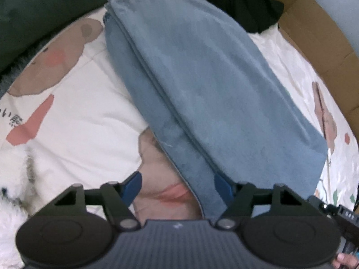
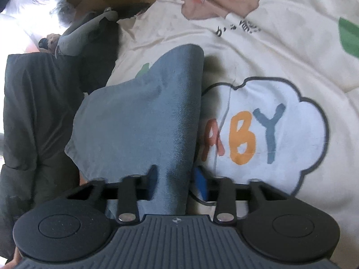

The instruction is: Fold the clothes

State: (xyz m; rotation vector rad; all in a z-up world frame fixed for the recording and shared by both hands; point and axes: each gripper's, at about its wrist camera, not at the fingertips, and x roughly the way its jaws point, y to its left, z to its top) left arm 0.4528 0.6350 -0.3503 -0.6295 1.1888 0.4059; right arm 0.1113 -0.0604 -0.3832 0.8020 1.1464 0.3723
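Note:
Light blue jeans (image 1: 202, 85) lie folded into a long stack on a cream bedsheet (image 1: 78, 103) printed with bears. My left gripper (image 1: 178, 185) is open wide at the stack's near end, and the denim edge reaches in between its blue fingers (image 1: 134, 186). In the right wrist view a thick fold of the jeans (image 2: 139, 116) rises from the sheet and runs between the fingers of my right gripper (image 2: 177, 181), which is shut on it. The cloth partly hides the left finger.
A cardboard box (image 1: 314, 33) borders the bed at the right, with a black garment (image 1: 242, 4) beside it. White fluffy fabric (image 1: 11, 213) lies at the lower left. A person's grey sleeve (image 2: 76, 35) and dark clothing (image 2: 40, 112) are left of the right gripper.

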